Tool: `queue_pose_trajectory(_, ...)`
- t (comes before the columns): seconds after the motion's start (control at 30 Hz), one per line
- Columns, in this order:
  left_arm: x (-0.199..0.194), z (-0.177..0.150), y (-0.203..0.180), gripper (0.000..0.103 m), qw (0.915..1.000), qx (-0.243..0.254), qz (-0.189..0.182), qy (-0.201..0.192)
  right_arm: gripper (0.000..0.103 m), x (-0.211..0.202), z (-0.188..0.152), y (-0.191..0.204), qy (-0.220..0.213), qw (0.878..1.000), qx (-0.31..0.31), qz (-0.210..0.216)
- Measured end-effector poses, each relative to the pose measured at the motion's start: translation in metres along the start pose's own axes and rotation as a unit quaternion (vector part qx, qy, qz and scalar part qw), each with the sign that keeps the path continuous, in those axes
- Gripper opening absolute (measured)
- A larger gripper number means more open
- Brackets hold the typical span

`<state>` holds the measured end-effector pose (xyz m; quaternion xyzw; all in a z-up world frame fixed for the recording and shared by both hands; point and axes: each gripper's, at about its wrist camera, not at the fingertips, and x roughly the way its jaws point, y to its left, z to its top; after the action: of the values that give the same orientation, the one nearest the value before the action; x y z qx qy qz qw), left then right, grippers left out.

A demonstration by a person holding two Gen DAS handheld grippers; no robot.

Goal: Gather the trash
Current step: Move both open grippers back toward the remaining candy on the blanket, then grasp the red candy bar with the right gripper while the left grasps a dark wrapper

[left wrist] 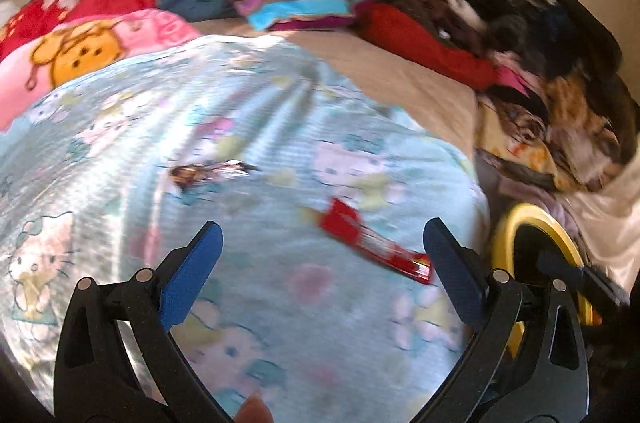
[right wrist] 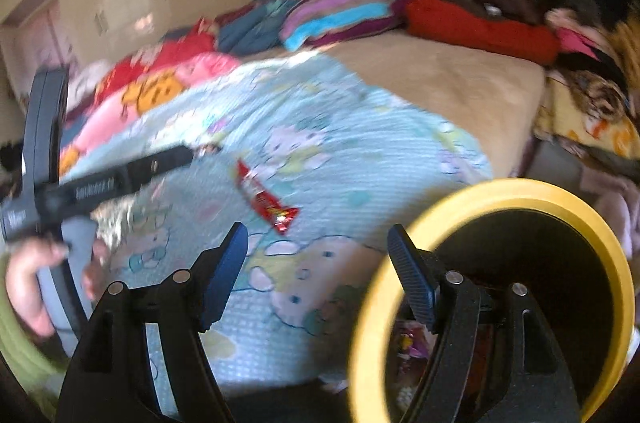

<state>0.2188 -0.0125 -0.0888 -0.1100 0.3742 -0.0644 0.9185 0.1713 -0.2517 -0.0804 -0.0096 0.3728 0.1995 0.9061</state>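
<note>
Left tongs [left wrist: 320, 263] spread wide and empty; right tongs [right wrist: 318, 263] also spread, holding nothing, beside the yellow bin [right wrist: 480, 195]. Red wrapper [left wrist: 374, 249] lies on the blanket [left wrist: 240, 143], ahead-right of the left tongs, long axis diagonal; the left looks nearer.
</note>
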Motion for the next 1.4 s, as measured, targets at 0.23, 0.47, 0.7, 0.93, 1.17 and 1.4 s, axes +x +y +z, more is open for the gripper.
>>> queue_pose_trajectory(0.23,0.019,0.012,0.062,0.092,0.9976,-0.065,0.023,0.003,0.07,0.055,0.014,0.042,0.045,0.997,-0.065,0.0)
queue_pose_trajectory(0.47,0.039,0.018,0.095,0.072,0.993,-0.115,0.024,0.014,0.059,0.096,0.022,0.048,0.084,0.995,-0.059,-0.007)
queue_pose_trajectory(0.7,0.059,0.018,0.102,0.054,0.9901,-0.136,0.018,0.027,0.014,0.098,0.013,0.045,0.086,0.995,-0.052,-0.009)
queue_pose_trajectory(0.93,0.061,0.019,0.096,0.021,0.991,-0.129,0.022,0.028,0.012,0.066,0.005,0.041,0.056,0.998,-0.016,0.029)
queue_pose_trajectory(1.17,0.047,0.013,0.072,0.0,0.9952,-0.095,-0.001,0.024,0.012,0.037,-0.004,0.032,0.03,0.999,0.016,0.041)
queue_pose_trajectory(1.4,0.036,0.009,0.042,0.0,0.9986,-0.051,0.003,0.013,0.012,0.014,-0.008,0.015,0.016,0.999,0.035,0.03)
